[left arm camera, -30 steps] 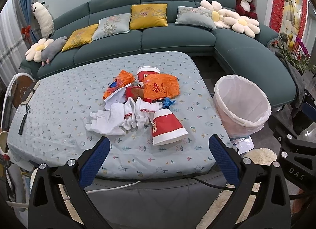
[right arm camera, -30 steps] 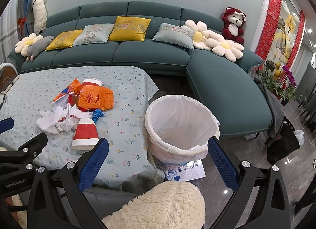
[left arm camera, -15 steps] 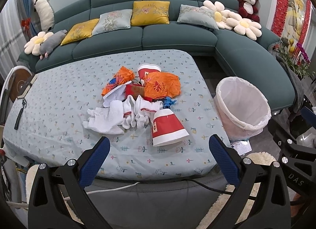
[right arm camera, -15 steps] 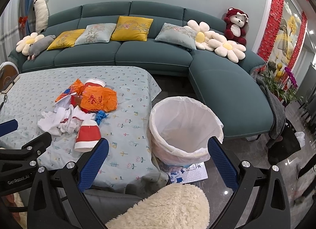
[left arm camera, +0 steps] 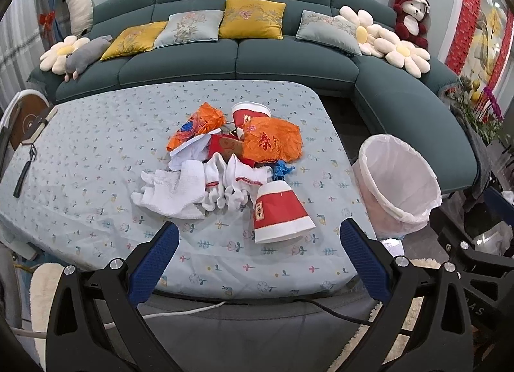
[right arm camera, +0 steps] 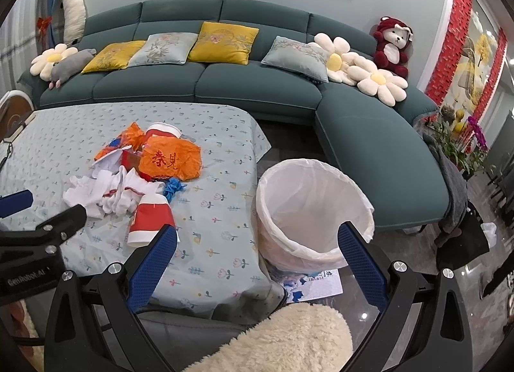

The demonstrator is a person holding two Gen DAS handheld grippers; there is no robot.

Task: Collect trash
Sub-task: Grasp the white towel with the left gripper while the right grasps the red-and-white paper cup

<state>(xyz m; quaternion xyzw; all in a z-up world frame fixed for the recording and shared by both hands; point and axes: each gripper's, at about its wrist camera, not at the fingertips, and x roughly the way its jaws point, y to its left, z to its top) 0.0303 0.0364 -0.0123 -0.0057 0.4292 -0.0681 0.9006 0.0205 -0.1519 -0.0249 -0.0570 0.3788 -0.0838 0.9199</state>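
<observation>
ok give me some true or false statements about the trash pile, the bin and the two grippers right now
1. The left gripper is open and holds nothing. True.
2. The trash bin stands on the table. False: it stands on the floor beside the table.
3. The nearest paper cup lies mouth toward the camera, red with a white rim. True.
4. The bin's white liner already holds an orange plastic bag. False: no trash shows inside; the orange plastic bag is in the pile on the table.
5. The right gripper is shut on a sock. False: it is open and empty; the white socks lie on the table.
</observation>
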